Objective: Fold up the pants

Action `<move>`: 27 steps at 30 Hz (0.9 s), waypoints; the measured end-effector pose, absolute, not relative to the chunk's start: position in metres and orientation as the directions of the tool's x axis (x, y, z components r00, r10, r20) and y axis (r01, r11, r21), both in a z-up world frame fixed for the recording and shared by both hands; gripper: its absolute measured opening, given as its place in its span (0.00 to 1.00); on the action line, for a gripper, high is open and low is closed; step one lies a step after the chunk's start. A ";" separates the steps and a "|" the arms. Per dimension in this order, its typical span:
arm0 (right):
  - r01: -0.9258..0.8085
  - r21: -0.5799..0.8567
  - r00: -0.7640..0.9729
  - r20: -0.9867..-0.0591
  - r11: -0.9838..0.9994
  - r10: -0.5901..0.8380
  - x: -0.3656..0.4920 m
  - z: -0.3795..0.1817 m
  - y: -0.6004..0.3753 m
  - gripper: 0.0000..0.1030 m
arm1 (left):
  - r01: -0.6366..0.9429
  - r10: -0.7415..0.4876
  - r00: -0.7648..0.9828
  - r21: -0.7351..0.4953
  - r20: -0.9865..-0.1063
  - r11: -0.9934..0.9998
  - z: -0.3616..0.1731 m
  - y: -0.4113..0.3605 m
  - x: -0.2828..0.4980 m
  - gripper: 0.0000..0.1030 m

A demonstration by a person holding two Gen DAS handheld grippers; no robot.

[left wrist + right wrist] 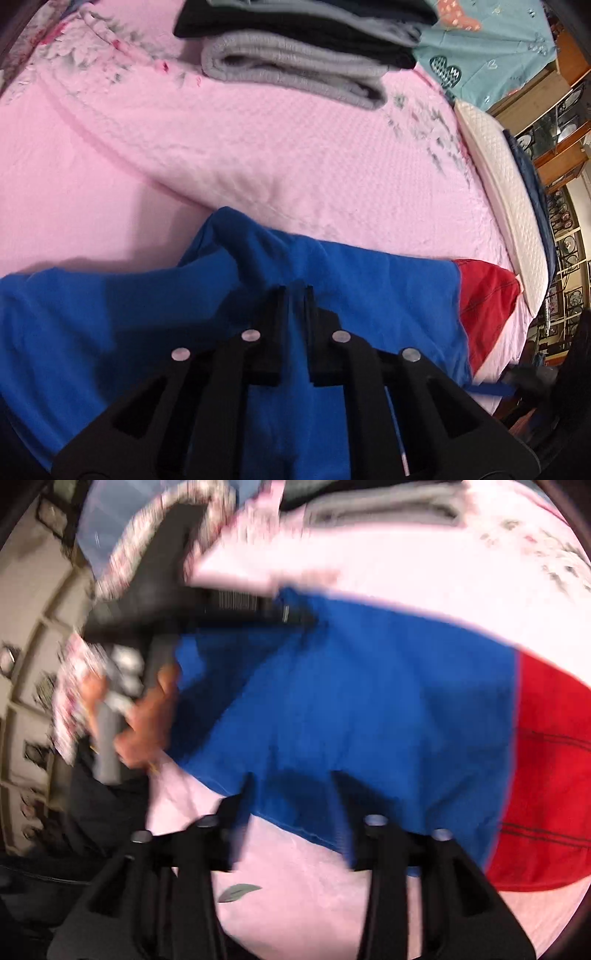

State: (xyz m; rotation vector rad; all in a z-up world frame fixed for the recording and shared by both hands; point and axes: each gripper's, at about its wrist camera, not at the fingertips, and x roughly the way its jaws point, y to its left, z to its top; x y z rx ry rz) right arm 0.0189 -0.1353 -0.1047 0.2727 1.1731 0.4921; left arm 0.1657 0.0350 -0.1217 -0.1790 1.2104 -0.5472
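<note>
The blue pants (369,295) with a red section (487,295) lie across the pink bedspread (221,147). My left gripper (294,291) is shut on a fold of the blue cloth, which runs between its fingers. In the right wrist view the pants (369,701) spread out with the red part (546,775) at the right. My right gripper (291,779) is open, its fingers wide apart over the near edge of the blue cloth. The left gripper (295,613) shows there too, pinching the far left corner of the pants, held by a hand (147,716).
A stack of folded grey and black garments (295,48) sits at the far side of the bed. A teal patterned cloth (487,51) and a white pillow (506,206) lie at the right edge. Wooden shelves (561,110) stand beyond the bed.
</note>
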 end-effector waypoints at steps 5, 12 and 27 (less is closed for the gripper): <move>-0.047 0.441 0.508 -0.762 0.896 0.402 -0.010 -0.060 -0.228 0.75 | 0.303 -0.489 0.322 -0.401 -0.810 0.864 -0.093 0.059 0.115 0.34; 0.391 0.485 0.583 -0.788 0.782 0.196 -0.076 -0.084 -0.382 0.75 | 0.260 -0.508 0.242 -0.450 -0.827 0.855 -0.125 0.076 0.075 0.34; 0.398 0.721 0.628 -0.665 0.567 0.405 -0.026 -0.145 -0.428 0.81 | 0.248 -0.540 0.237 -0.487 -0.808 0.837 -0.132 0.089 0.072 0.35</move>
